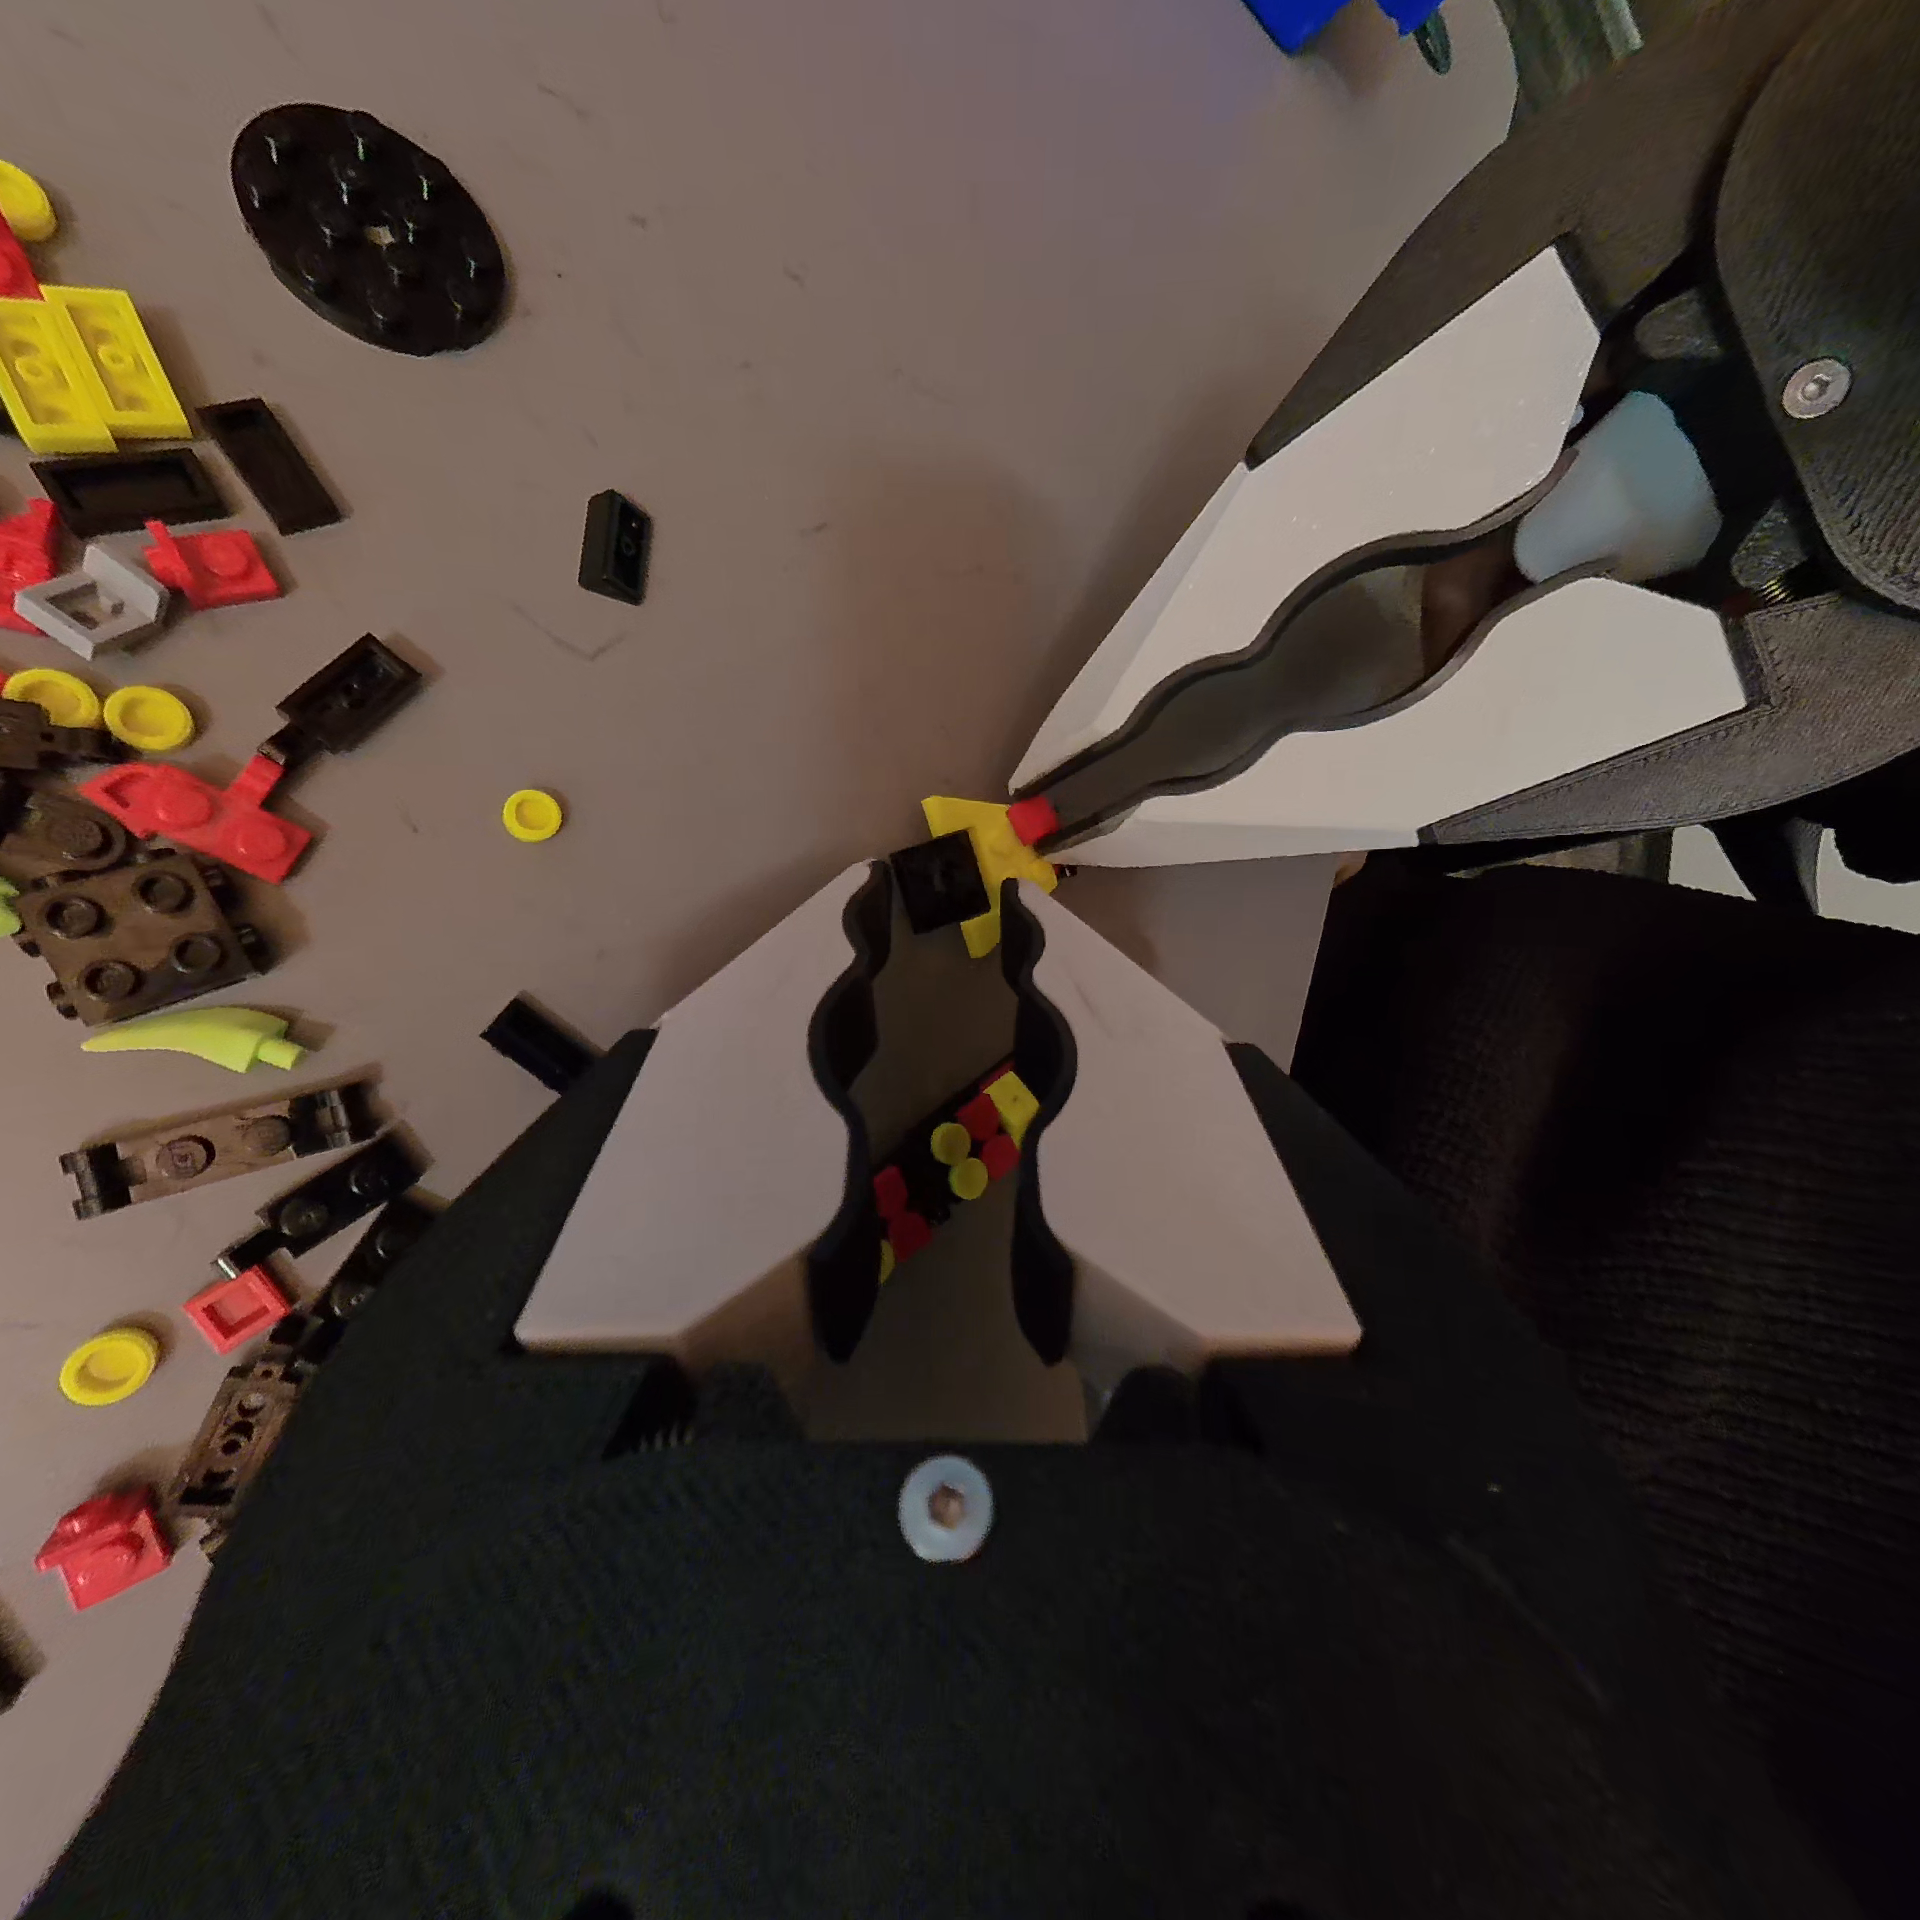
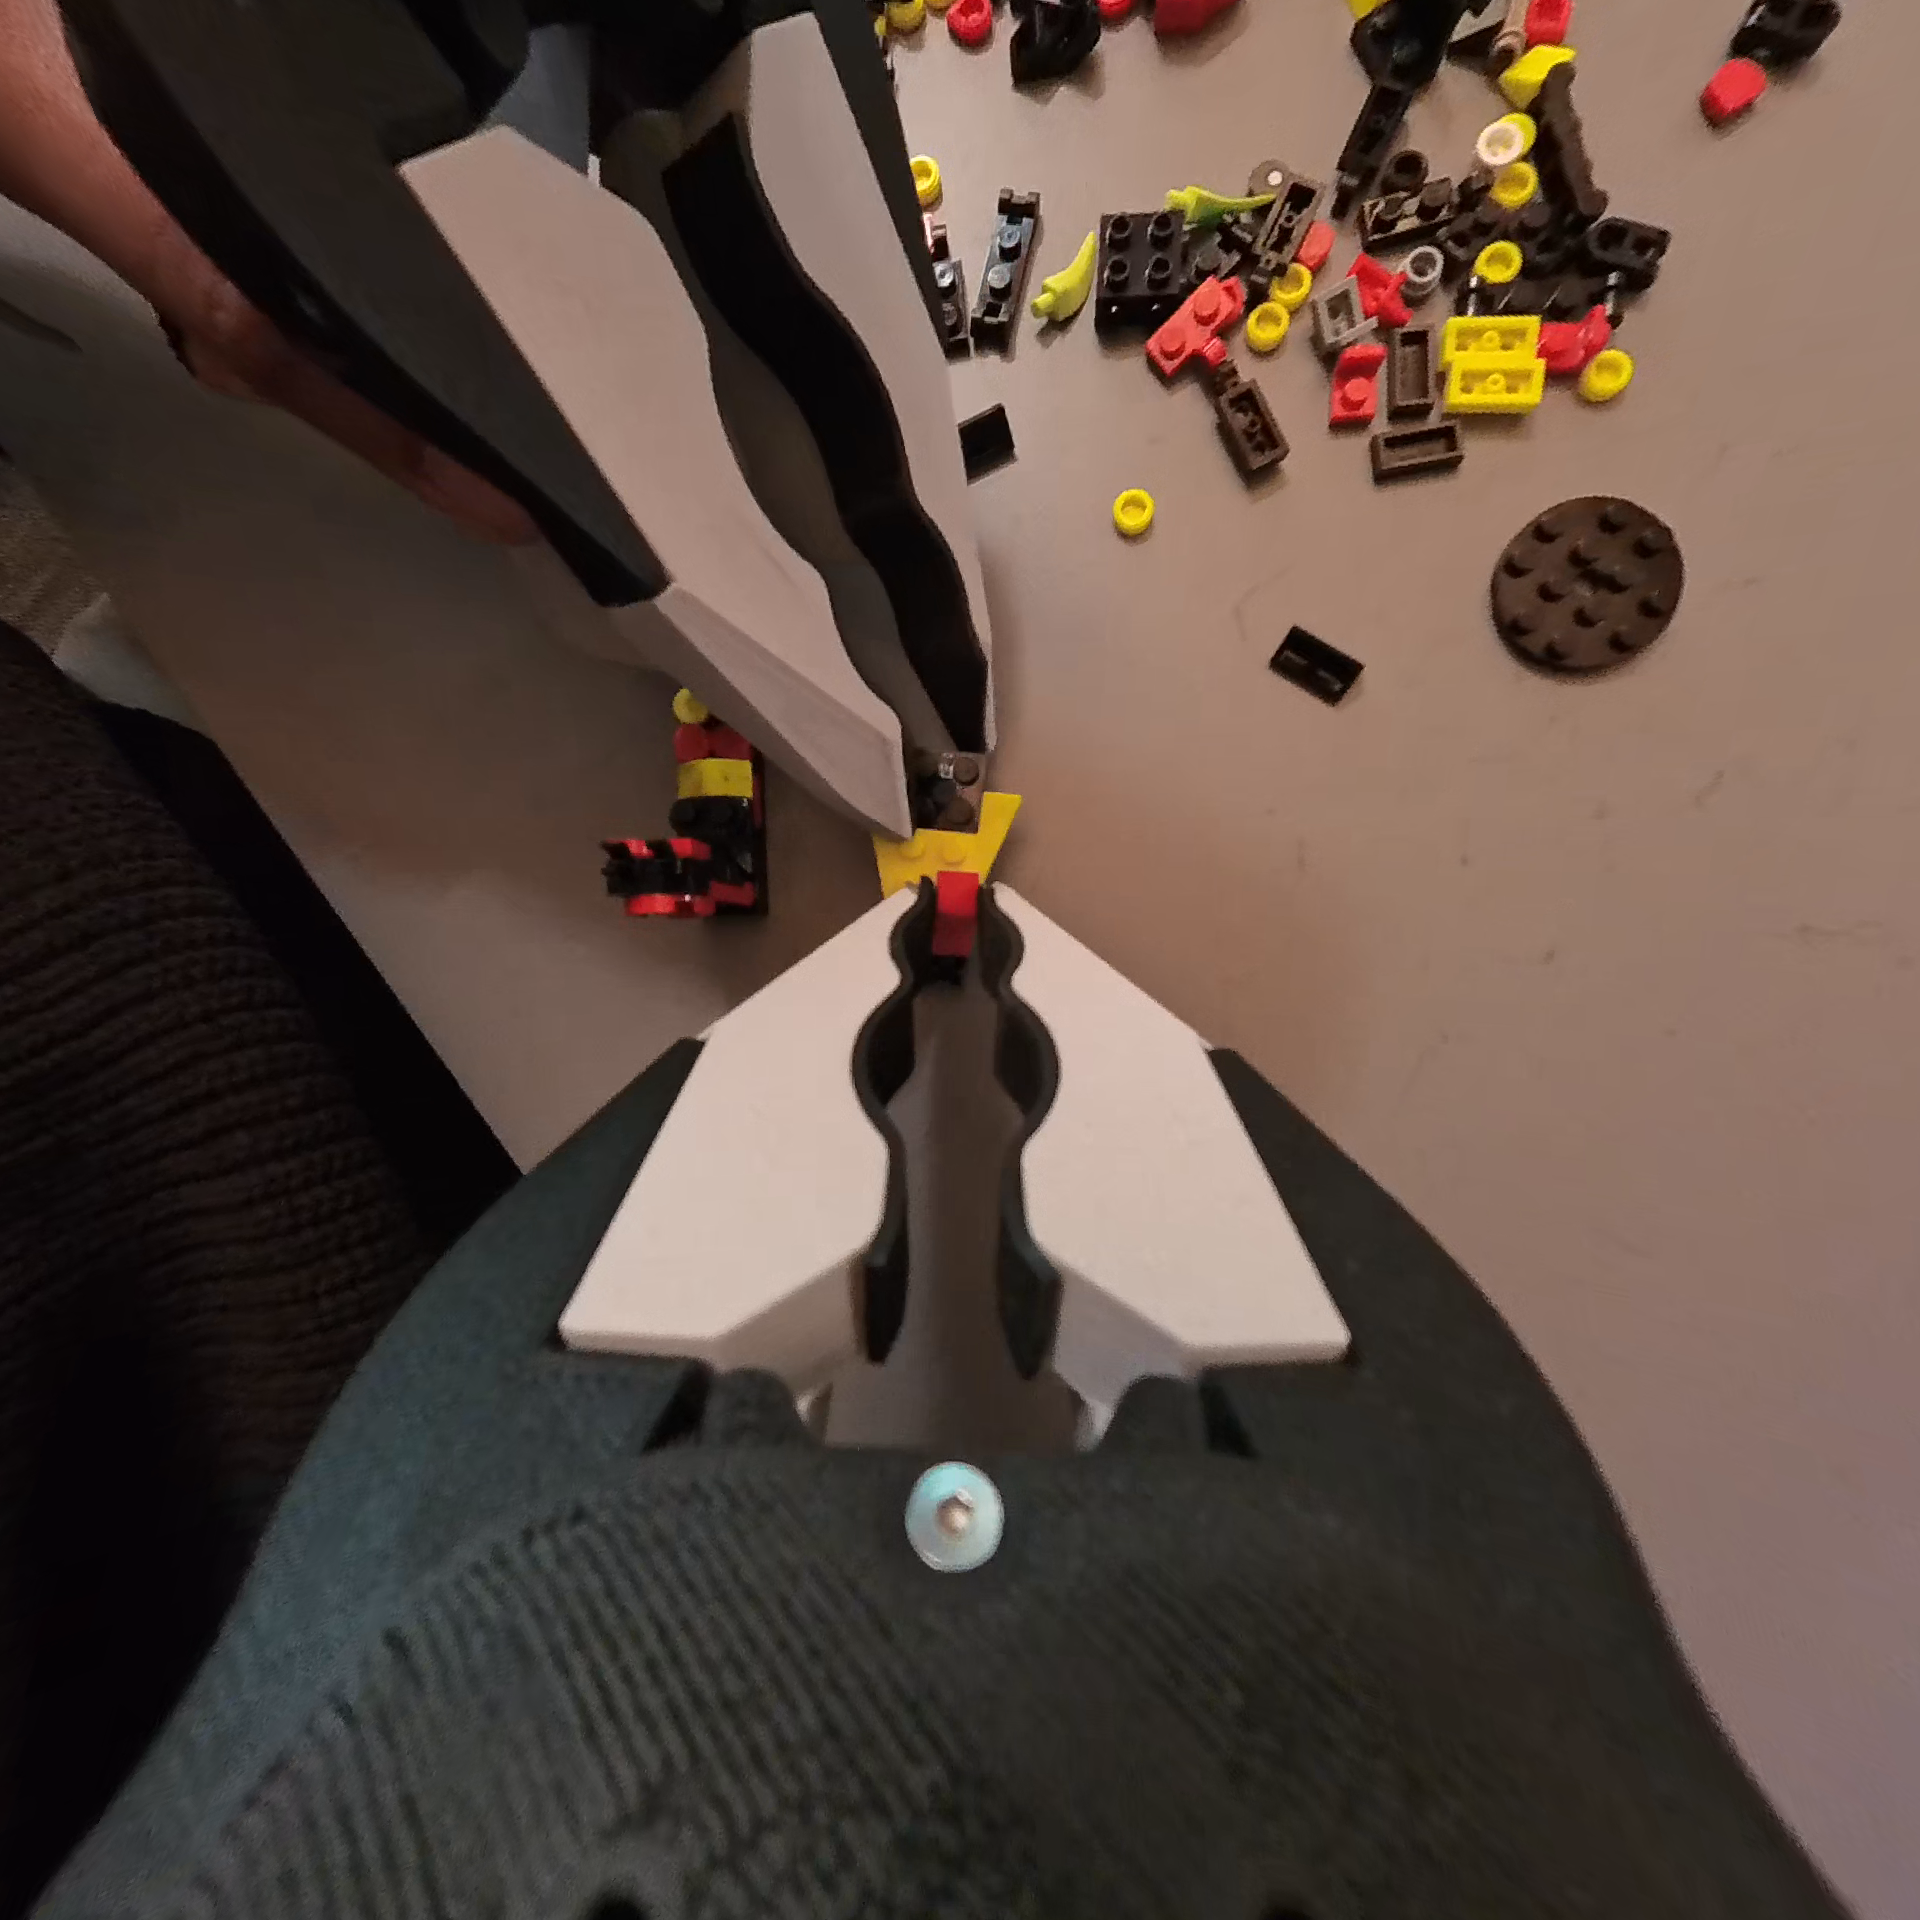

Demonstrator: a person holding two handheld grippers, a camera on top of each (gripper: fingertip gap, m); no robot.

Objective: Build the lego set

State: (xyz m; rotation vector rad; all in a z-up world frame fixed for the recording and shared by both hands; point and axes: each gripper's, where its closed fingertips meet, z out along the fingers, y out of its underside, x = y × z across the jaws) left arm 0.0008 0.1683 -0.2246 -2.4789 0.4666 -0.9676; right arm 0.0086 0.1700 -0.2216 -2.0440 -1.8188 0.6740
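Observation:
My left gripper [image 1: 951, 894] is shut on a small sub-assembly: a yellow wedge plate [image 1: 977, 836] with a black piece [image 1: 938, 881] on it, held above the table. My right gripper [image 2: 954, 914] is shut on a small red piece [image 2: 954, 906] and presses it against the yellow wedge plate [image 2: 951, 847]. In the left wrist view the right gripper [image 1: 1039, 821] comes in from the upper right with the red piece [image 1: 1031, 819] at its tips. A partly built black, red and yellow model [image 2: 701, 821] lies on the table under the left gripper, also seen between my left fingers [image 1: 961, 1164].
Loose red, yellow and black pieces lie in a pile [image 2: 1392, 270] on the grey table [image 2: 1351, 935]. A black round plate [image 2: 1587, 584], a small black tile [image 2: 1315, 663] and a yellow round stud [image 2: 1132, 511] lie apart. A dark sleeve [image 2: 156, 1039] is at the table edge. My left and right fingertips are right by each other. From the left gripper's tips to the yellow round stud [image 2: 1132, 511] is close to 6 centimetres. The left camera catches it too, in the left wrist view [image 1: 538, 810].

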